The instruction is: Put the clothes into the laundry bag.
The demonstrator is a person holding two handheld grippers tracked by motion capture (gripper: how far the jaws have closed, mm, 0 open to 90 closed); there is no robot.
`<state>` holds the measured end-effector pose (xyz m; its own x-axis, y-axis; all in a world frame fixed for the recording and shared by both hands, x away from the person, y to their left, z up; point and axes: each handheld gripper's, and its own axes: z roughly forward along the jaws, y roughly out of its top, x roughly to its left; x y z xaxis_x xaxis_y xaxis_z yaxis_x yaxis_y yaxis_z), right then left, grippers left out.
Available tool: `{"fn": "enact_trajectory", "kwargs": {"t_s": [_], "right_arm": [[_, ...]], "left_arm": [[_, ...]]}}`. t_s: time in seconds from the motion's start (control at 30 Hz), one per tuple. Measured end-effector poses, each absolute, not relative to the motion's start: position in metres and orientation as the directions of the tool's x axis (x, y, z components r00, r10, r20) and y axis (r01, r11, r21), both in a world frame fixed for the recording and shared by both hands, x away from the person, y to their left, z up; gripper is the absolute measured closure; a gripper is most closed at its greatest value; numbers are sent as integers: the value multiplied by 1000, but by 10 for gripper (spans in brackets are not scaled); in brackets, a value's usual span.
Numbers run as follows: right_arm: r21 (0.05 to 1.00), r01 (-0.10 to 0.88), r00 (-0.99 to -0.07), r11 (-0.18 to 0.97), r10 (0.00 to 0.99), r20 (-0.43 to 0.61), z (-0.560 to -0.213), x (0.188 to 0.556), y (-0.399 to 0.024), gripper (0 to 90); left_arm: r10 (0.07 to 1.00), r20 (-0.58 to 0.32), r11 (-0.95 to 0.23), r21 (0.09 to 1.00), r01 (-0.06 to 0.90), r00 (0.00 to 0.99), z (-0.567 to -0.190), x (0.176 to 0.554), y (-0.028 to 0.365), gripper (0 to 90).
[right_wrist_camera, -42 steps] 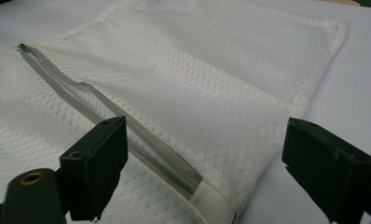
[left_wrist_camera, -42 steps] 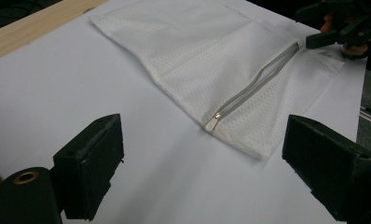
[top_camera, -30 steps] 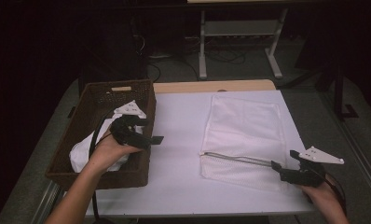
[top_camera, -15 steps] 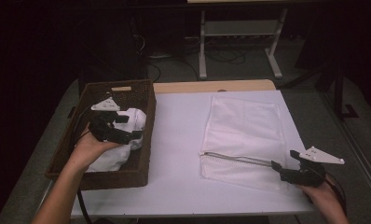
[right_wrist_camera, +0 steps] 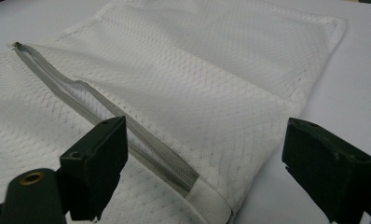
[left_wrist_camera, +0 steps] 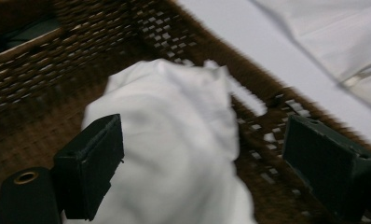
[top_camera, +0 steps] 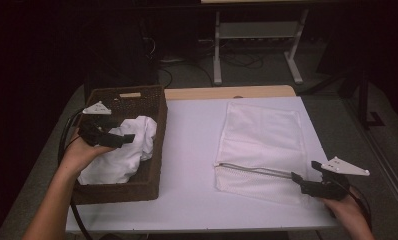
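A crumpled white cloth (top_camera: 129, 150) lies in a brown wicker basket (top_camera: 137, 97) at the table's left. My left gripper (top_camera: 126, 139) hovers just above the cloth with its jaws pointing right. In the left gripper view the left gripper (left_wrist_camera: 207, 172) stands open, with the cloth (left_wrist_camera: 174, 130) bulging up between the jaws but not pinched. A white mesh bag (top_camera: 262, 135) with a grey zipper (top_camera: 252, 170) lies flat on the right of the table. My right gripper (top_camera: 297, 177) rests open at the zipper's right end. The zipper (right_wrist_camera: 127, 135) is partly undone, and the right gripper (right_wrist_camera: 202, 168) holds nothing.
The table top (top_camera: 192, 150) is white between the basket and the bag. A wooden strip (top_camera: 227, 92) runs along its far edge. Behind it a metal stand (top_camera: 257, 55) rises from a dark floor. Cables trail from both grippers.
My left hand has moved left across the basket, from its right wall to over the cloth's left part. The right hand and the mesh bag have kept still.
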<state>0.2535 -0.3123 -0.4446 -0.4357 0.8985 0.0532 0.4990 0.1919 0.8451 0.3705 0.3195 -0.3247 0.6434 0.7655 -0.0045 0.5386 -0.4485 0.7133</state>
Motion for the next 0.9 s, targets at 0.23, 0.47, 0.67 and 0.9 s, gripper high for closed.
{"fn": "enact_trajectory", "kwargs": {"t_s": [0.23,0.47,0.67,0.9], "right_arm": [[844,501,-433,191,900,54,-445,253,-313,138],[843,502,-436,194,898,53,-445,254,-313,138],[842,502,-439,197,897,52,-446,254,-313,138],[842,502,-440,198,896,51,-446,253,-313,138]], "left_arm": [[779,-13,-451,684,574,627,-336,386,331,122],[783,-25,-464,642,610,621,-349,394,336,121],[782,-51,-455,635,625,621,-355,397,340,119],[771,-56,-483,600,638,635,-367,398,339,117]]}}
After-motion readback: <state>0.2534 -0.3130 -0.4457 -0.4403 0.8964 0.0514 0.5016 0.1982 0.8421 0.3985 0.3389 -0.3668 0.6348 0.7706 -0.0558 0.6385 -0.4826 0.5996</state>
